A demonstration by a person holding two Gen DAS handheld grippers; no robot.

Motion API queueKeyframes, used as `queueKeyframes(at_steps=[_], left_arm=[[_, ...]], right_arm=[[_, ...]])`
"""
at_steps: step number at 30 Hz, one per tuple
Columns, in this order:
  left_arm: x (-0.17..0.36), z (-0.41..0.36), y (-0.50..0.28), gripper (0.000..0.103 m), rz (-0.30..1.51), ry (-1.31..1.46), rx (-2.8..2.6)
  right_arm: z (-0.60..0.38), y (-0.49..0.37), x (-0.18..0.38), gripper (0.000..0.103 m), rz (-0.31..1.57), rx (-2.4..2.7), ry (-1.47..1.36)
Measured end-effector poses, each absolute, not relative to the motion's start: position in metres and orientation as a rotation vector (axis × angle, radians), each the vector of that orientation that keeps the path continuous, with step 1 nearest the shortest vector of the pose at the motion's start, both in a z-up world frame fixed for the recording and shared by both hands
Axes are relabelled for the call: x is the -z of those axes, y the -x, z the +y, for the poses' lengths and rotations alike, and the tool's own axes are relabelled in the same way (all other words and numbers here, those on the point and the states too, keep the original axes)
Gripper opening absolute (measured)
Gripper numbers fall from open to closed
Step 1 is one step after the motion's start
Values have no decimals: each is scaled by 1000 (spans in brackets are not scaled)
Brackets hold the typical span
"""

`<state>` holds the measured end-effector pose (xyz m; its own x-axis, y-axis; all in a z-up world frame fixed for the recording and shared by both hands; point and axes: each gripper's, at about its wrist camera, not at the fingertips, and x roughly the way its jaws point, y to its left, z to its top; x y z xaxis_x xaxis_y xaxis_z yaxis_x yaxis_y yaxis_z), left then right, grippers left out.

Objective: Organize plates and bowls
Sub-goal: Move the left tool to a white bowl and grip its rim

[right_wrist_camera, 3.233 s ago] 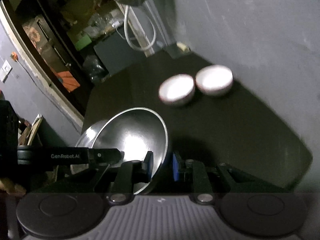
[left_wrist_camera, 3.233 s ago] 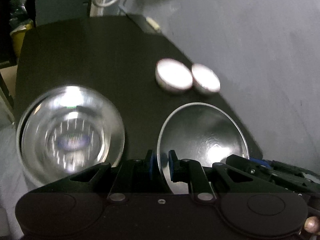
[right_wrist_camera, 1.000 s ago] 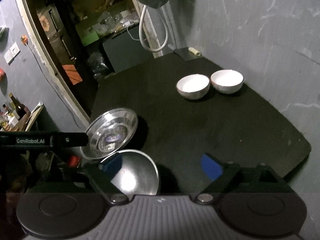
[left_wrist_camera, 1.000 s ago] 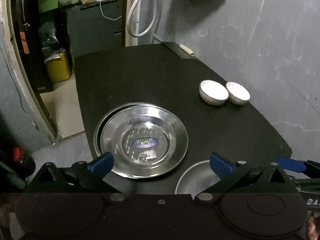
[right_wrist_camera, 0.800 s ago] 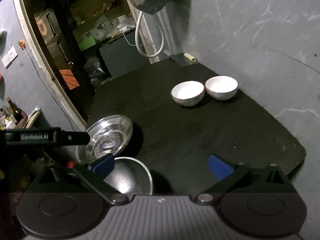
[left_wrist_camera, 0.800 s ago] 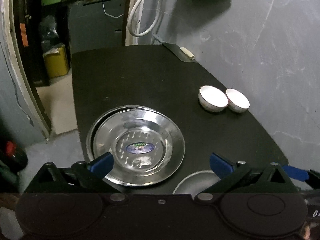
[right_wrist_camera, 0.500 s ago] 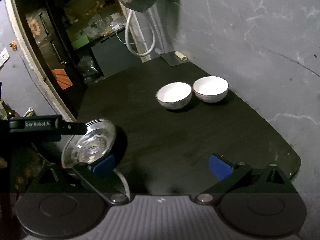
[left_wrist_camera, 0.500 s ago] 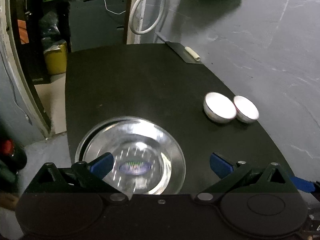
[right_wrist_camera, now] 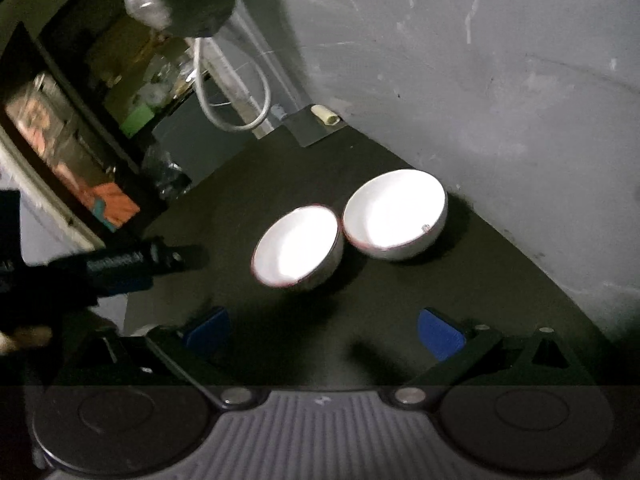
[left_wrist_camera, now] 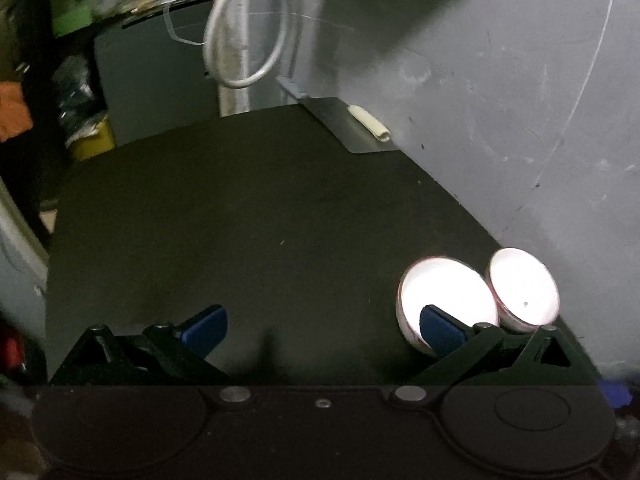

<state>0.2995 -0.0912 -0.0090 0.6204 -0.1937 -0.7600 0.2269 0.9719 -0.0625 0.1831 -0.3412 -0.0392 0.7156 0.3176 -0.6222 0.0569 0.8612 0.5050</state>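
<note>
Two white bowls sit side by side on the dark bench (right_wrist_camera: 500, 280), close to the grey wall (right_wrist_camera: 500, 80). Their rims nearly touch. The near bowl (right_wrist_camera: 298, 246) and the far bowl (right_wrist_camera: 394, 214) are both empty and upright, so one could probably go inside the other.

The right tool (right_wrist_camera: 324, 330) faces the bowls with nothing in it. Its blue tips are wide apart and closing a little. The left tool (left_wrist_camera: 320, 324) is wide apart and empty too. Its right tip covers part of the near bowl (left_wrist_camera: 444, 292).

A small pale roll (right_wrist_camera: 327, 115) lies far back. Nothing blocks the way.
</note>
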Motion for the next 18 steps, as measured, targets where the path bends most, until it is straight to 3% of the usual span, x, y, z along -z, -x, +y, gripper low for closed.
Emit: queueKeyframes(at_steps=[3, 8, 11, 13, 16, 18], left_arm=[[18, -104, -319, 102, 880, -81, 280], [33, -110, -336, 91, 962, -51, 316], [39, -113, -341, 79, 989, -40, 325], [42, -115, -344, 65, 1003, -33, 343], [45, -117, -347, 45, 1021, -6, 382], [45, -118, -350, 38, 1026, 15, 401]], right_arm=[[-344, -205, 49, 86, 781, -169, -563], [-345, -226, 62, 75, 805, -198, -616], [-344, -236, 66, 66, 816, -206, -631], [-345, -241, 69, 62, 821, -210, -651], [-344, -248, 72, 61, 826, -219, -668], [-343, -252, 74, 61, 825, -223, -673]])
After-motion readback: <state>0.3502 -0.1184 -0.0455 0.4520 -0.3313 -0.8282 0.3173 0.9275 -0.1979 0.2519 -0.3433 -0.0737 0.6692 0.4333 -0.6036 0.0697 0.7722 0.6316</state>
